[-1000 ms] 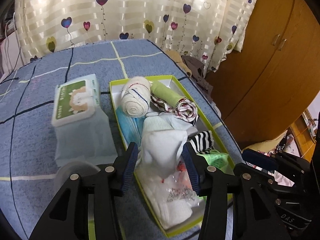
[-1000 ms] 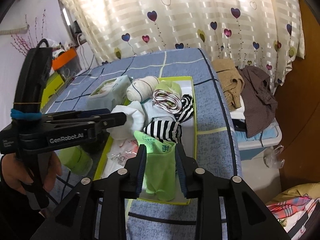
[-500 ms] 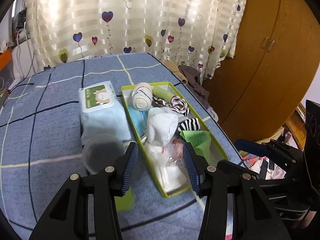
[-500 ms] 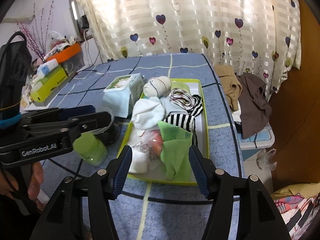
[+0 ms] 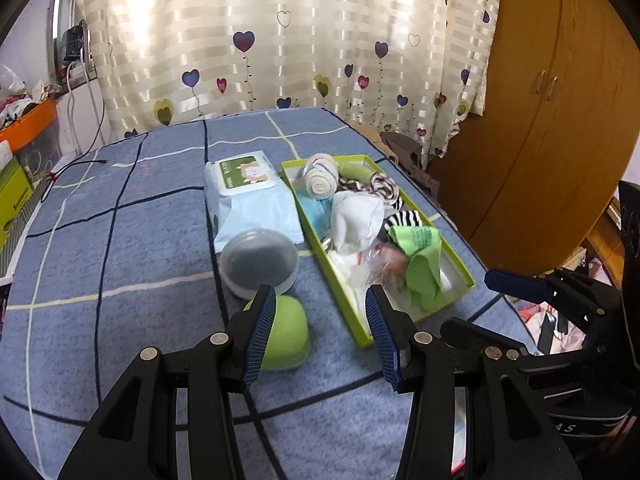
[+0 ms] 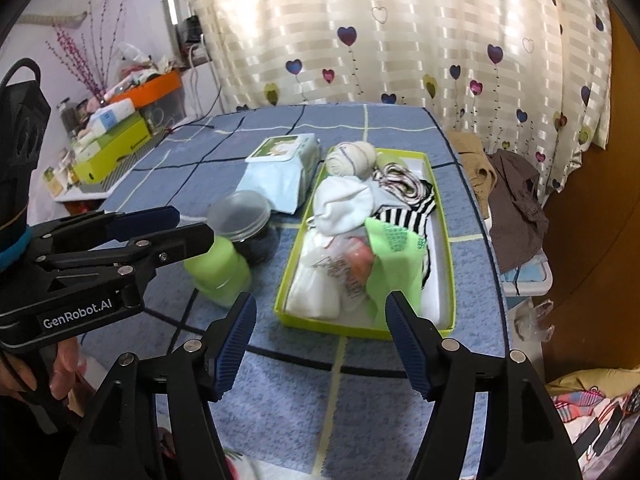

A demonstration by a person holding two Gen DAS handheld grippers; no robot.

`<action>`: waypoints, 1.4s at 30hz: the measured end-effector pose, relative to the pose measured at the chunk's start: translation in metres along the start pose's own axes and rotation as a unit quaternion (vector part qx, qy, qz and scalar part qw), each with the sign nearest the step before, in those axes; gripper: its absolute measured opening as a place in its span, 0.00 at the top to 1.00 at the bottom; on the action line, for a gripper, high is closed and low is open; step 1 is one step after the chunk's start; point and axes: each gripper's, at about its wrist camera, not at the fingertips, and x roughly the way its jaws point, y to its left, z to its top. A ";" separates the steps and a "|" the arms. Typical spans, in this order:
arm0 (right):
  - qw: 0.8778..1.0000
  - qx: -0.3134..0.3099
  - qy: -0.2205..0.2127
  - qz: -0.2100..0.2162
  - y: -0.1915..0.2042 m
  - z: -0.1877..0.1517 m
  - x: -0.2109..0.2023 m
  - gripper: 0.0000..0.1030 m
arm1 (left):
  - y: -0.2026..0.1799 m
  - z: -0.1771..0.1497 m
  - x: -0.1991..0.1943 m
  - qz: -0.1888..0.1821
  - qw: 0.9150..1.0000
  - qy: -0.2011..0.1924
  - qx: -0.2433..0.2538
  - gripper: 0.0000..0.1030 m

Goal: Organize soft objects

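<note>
Both grippers, left gripper (image 5: 320, 332) and right gripper (image 6: 320, 340), are hovering with jaws released, empty. Soft items are lying piled inside the green tray (image 6: 448, 280) at 12 o'clock, apparently sorted.

The crinkled packet (image 5: 382, 258) in the green box (image 5: 460, 270) is blurred — its print unreadable. The green sock (image 6: 394, 258) hides the box's floor beneath; the green container (image 5: 286, 334) sits partly behind the left fingers (image 5: 262, 330).

Bed (image 5: 120, 264) open on left side. Wipes pack (image 5: 250, 200), clear-lid jar (image 5: 258, 262) & green container (image 5: 286, 332) crowd lime box (image 5: 464, 276) on its left; box packed w/ soft items.
</note>
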 end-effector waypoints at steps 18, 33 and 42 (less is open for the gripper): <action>1.000 -0.008 0.012 -0.002 0.016 -0.009 0.005 0.34 | 0.010 -0.018 -0.003 -0.002 1.000 0.009 -0.016 0.53; 1.000 -0.012 0.019 -0.003 0.021 -0.009 0.009 0.34 | 0.009 -0.022 0.002 0.015 1.000 0.020 -0.010 0.53; 1.000 -0.011 0.022 -0.003 0.021 -0.011 0.012 0.34 | 0.009 -0.024 0.009 0.019 0.999 0.030 -0.006 0.53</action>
